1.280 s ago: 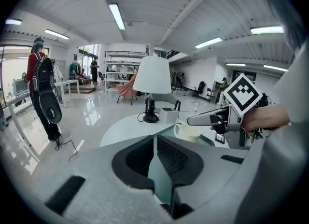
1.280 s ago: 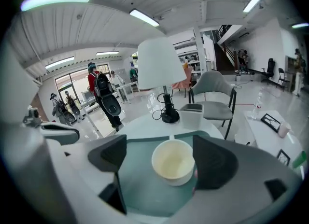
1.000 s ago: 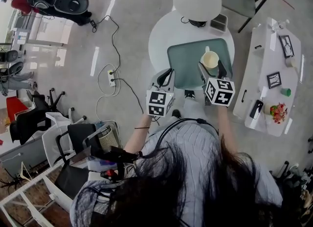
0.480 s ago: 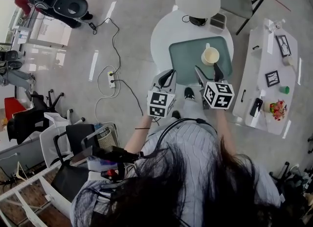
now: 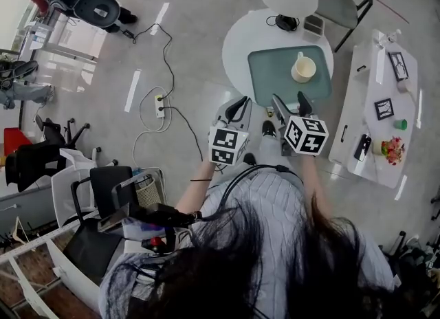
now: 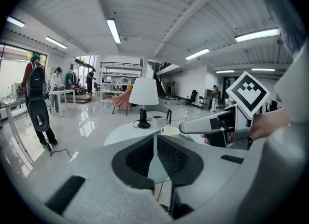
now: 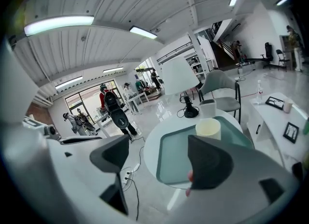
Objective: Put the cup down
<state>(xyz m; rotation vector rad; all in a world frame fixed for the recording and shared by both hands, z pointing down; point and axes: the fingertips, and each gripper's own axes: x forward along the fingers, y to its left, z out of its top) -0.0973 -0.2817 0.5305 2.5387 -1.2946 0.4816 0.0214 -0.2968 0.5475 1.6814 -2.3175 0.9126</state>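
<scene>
Cream cup (image 5: 303,69), one, on tray (image 5: 271,77), right claw (image 5: 288,97) agape, left claw (image 5: 240,102) seemingly closed

shirt (image 5: 271,204): pale, finely striped | hair (image 5: 261,273): long, dark | cable (image 5: 236,177): black | wristband (image 5: 197,180): thin, black

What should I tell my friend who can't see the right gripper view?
A cream cup stands on a green tray on a round white table, beyond the open, empty right claw. A white lamp stands behind the cup.
</scene>
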